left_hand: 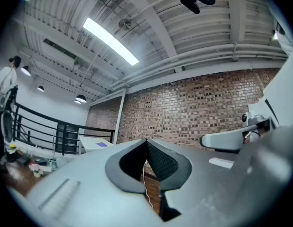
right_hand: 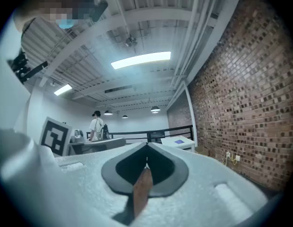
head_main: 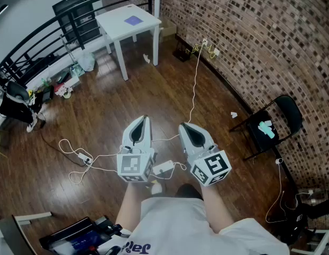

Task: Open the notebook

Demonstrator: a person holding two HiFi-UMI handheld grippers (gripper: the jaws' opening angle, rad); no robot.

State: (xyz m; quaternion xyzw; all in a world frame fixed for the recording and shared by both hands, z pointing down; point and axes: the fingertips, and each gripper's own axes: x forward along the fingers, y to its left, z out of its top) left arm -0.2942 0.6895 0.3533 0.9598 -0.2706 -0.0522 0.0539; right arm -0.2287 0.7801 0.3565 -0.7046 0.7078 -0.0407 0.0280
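**Head view.** A floor [head_main: 101,121] of glossy brown wood planks meets a curved-looking brick wall [head_main: 249,41]. A white square bench [head_main: 148,21] stands far ahead by a black railing [head_main: 42,44]; the notebook [head_main: 133,20], a small purple square, lies flat on its top, well apart from both grippers. A thin white cable [head_main: 195,84] runs over the floor to the wall. A black folding chair [head_main: 270,124] stands at the right. The left gripper [head_main: 145,119] and right gripper [head_main: 184,126], pale grey shells with marker cubes, are held side by side above the floor.

**Left gripper view.** Only here and in the next view: a ribbed metal ceiling [left_hand: 193,27] with a strip light [left_hand: 111,41], and a person [left_hand: 4,84] standing by the railing. The dark, mesh-textured fingers [left_hand: 161,162] meet at their tips, closed on nothing.

**Right gripper view.** The fingers are likewise pressed together and empty. The bench and notebook [right_hand: 178,141] show small beside the brick wall.
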